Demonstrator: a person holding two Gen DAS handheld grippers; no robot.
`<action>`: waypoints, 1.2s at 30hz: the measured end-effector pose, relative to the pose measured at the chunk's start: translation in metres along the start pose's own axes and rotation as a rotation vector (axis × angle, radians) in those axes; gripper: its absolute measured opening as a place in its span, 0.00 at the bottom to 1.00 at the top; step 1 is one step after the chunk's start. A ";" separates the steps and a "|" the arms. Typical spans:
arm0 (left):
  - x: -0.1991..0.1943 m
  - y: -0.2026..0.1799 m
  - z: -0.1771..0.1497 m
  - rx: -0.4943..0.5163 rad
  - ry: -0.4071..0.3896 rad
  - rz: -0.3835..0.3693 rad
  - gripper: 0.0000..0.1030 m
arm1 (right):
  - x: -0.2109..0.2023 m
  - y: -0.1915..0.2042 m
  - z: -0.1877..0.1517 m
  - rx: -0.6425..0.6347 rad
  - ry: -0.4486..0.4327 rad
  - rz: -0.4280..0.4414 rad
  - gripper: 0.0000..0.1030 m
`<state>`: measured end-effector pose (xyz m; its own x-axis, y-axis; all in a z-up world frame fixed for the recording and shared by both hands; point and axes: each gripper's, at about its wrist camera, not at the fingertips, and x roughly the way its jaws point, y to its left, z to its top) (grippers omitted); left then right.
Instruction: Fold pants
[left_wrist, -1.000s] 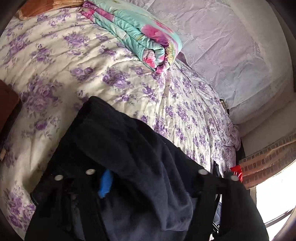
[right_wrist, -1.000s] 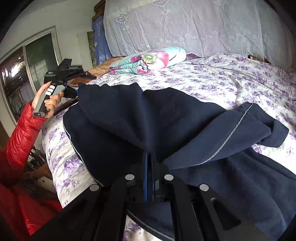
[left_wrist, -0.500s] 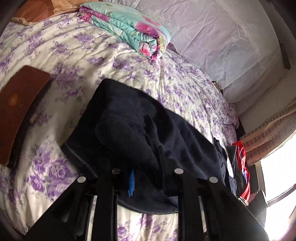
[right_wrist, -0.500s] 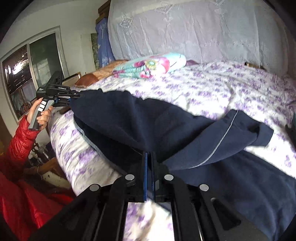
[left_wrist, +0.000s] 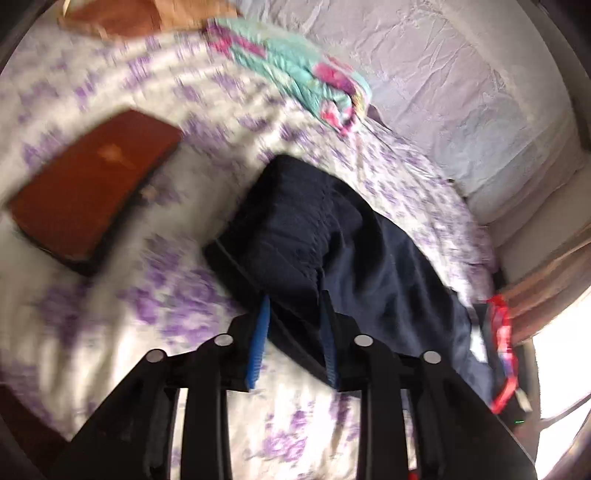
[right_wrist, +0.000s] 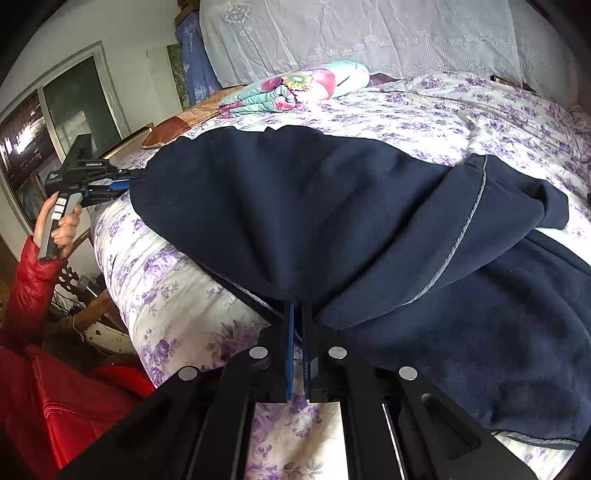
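- Pants: dark navy, w/ pale piping along a side seam; lie across the near part of the bed, partly doubled over. Upper layer is pulled taut between the two grippers, lower layer spread flat to the right in right wrist view.
- Bed: cream cover w/ purple flower print; pants sit near its front edge.
- Right gripper: jaws pinched tight together on a fold of the pants at the near edge; cloth fans out from the pinch point.
- Left gripper: blue pads a little apart, jaws have just been opening; pants edge sits between the fingers, but blur hides whether the pads still press the cloth. Also seen at left of right wrist view, tips at the far corner of the pants.
- Left hand: wrapped round the gripper handle, red puffy sleeve below it.
- Folded quilt: teal/pink floral, at the far side of the bed, well apart from the pants.
- Brown board: flat, reddish-brown, left of the pants in left wrist view, not touching them.
- Pale lace-trimmed cloth: hangs behind the bed.
- Window: on the wall at left, behind the left hand.
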<state>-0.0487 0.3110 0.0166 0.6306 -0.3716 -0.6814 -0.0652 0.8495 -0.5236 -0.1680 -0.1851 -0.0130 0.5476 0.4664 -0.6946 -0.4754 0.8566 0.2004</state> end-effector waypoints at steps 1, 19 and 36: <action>-0.009 -0.005 -0.001 0.026 -0.031 0.032 0.30 | 0.001 -0.001 -0.001 0.009 -0.002 0.005 0.04; 0.075 -0.097 -0.043 0.451 -0.006 0.015 0.82 | -0.014 -0.013 0.013 0.084 0.040 0.078 0.14; 0.083 -0.115 -0.072 0.634 -0.060 0.141 0.95 | 0.102 -0.128 0.149 0.201 0.150 -0.608 0.63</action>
<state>-0.0442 0.1555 -0.0163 0.6924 -0.2343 -0.6824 0.3067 0.9517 -0.0155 0.0510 -0.2149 -0.0066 0.5694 -0.1370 -0.8105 0.0340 0.9891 -0.1433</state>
